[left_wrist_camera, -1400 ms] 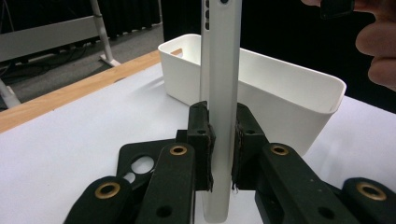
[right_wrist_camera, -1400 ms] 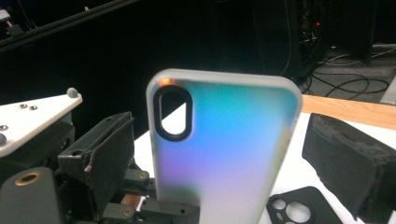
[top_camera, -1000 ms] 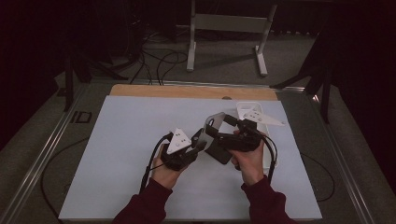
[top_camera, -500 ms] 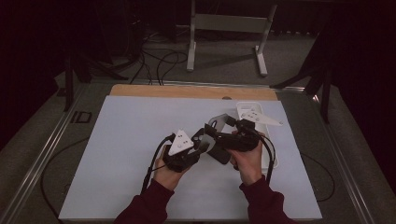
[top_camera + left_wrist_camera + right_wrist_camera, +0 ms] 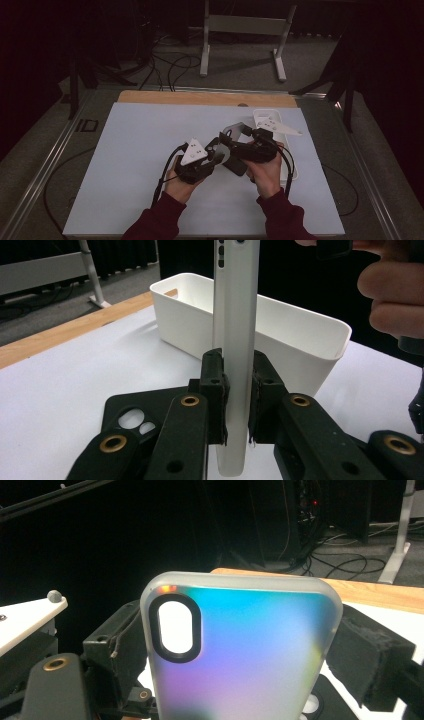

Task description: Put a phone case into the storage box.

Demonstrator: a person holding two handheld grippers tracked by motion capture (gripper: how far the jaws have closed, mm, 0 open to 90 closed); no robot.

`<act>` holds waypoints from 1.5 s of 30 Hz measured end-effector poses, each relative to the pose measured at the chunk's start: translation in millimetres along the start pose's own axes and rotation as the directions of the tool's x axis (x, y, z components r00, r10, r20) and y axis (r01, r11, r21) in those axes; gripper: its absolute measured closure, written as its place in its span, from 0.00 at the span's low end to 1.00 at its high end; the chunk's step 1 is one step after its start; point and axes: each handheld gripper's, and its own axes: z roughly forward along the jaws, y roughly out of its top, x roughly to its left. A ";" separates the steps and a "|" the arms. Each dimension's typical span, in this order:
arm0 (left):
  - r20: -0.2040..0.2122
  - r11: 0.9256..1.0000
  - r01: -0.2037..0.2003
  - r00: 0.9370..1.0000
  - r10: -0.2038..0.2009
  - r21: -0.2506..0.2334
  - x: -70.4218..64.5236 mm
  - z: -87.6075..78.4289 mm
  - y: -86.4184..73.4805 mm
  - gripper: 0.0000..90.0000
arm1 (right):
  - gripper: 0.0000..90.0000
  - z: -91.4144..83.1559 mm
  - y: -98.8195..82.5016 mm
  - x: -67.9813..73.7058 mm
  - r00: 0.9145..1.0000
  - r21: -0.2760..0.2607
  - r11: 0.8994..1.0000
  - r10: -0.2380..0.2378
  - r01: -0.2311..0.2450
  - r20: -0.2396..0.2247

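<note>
A frosted phone case [image 5: 240, 645] with a rainbow-sheen back and an oval camera cutout is held upright between both grippers, above the white mat. In the left gripper view the case [image 5: 236, 315] stands edge-on. My left gripper [image 5: 236, 390] is shut on its thin sides. My right gripper [image 5: 240, 650] spans the case's width. Its jaws have just been closing, and both pads now touch the case's edges. In the high view the left gripper [image 5: 216, 150] and right gripper [image 5: 231, 151] meet at mid-table. I cannot tell whether a phone is inside the case.
A white open bin [image 5: 300, 335] stands on the mat just beyond the grippers, right of centre [image 5: 294, 172]. A black phone case [image 5: 132, 410] lies flat on the mat under the grippers. A wooden strip [image 5: 200, 97] edges the far side of the table.
The right gripper's jaws have drawn in a little around the case. Both hands have stayed where they were.
</note>
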 end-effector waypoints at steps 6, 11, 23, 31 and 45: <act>-0.001 1.000 -0.005 1.000 0.005 0.000 -0.4 -0.5 0.2 0.89 | 0.19 -0.1 0.1 0.4 1.000 -0.003 1.000 0.003 -0.003 0.001; 0.002 1.000 -0.010 1.000 0.010 0.001 -1.4 -0.9 0.1 0.82 | 0.19 0.4 -0.3 0.7 1.000 -0.005 1.000 0.002 -0.002 0.006; -0.030 1.000 0.006 1.000 -0.006 0.003 0.5 -1.2 1.1 0.42 | 0.19 0.5 0.4 -1.9 1.000 -0.007 1.000 0.004 -0.004 0.016; -0.102 1.000 0.015 0.995 -0.013 0.017 3.6 -2.6 1.9 0.14 | 0.19 1.7 1.0 -3.5 1.000 -0.008 1.000 0.005 -0.005 0.026; -0.157 1.000 0.005 0.988 -0.001 0.025 7.9 -6.8 3.1 0.02 | 0.19 0.1 5.4 -7.6 0.999 -0.012 1.000 -0.011 0.011 0.044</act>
